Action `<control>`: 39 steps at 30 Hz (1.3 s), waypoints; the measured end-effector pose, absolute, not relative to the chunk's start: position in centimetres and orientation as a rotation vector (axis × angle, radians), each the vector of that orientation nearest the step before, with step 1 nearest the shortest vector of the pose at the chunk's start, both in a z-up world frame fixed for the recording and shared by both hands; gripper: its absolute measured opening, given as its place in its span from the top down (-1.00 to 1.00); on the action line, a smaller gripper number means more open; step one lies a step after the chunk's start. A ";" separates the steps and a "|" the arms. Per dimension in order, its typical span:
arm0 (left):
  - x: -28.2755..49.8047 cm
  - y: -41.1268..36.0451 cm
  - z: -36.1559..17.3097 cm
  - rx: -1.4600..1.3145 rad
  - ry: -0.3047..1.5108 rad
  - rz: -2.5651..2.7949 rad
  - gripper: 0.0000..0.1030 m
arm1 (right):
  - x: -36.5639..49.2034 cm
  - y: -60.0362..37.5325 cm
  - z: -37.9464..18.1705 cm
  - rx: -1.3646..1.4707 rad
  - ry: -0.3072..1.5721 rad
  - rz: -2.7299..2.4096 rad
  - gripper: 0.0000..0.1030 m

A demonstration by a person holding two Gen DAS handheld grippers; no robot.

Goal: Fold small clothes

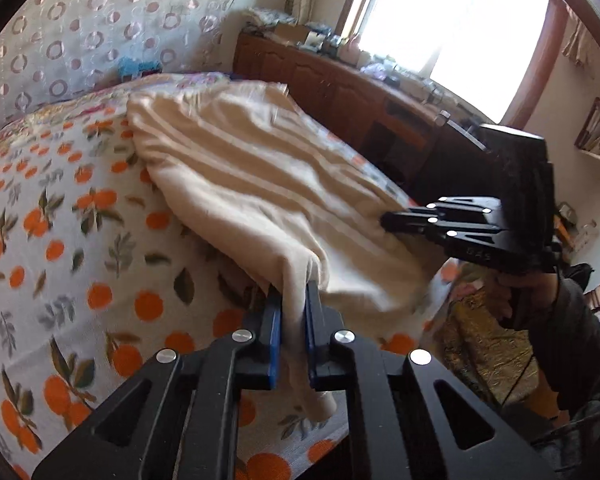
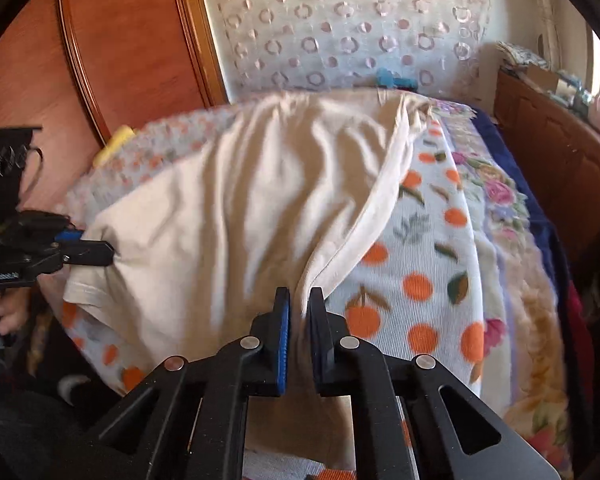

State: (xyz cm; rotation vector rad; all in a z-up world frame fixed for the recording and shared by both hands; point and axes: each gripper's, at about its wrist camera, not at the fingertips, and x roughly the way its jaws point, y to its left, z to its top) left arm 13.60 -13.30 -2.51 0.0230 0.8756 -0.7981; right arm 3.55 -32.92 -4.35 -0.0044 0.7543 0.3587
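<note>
A cream garment (image 1: 252, 184) lies stretched over the orange-print bed cover (image 1: 60, 240); it also shows in the right wrist view (image 2: 236, 208). My left gripper (image 1: 294, 300) is shut on one near corner of the garment, with cloth bunched between its blue pads. My right gripper (image 2: 300, 300) is shut on the garment's hemmed edge at the other near corner. Each gripper shows in the other's view: the right gripper (image 1: 388, 220) at the cloth's right edge, the left gripper (image 2: 108, 254) at its left edge. The near edge is lifted slightly off the bed.
A wooden cabinet (image 1: 340, 88) with clutter runs along the bed's far side under a bright window (image 1: 452, 20). A circle-patterned curtain (image 2: 340, 32) hangs behind the bed. A wooden panel (image 2: 112, 48) stands at the left. A floral blanket (image 2: 508, 240) hangs off the bed edge.
</note>
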 end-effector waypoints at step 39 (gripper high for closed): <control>34.4 -13.0 -1.1 0.091 0.843 -0.645 -0.27 | 23.3 -32.5 3.4 -0.130 0.685 0.270 -0.25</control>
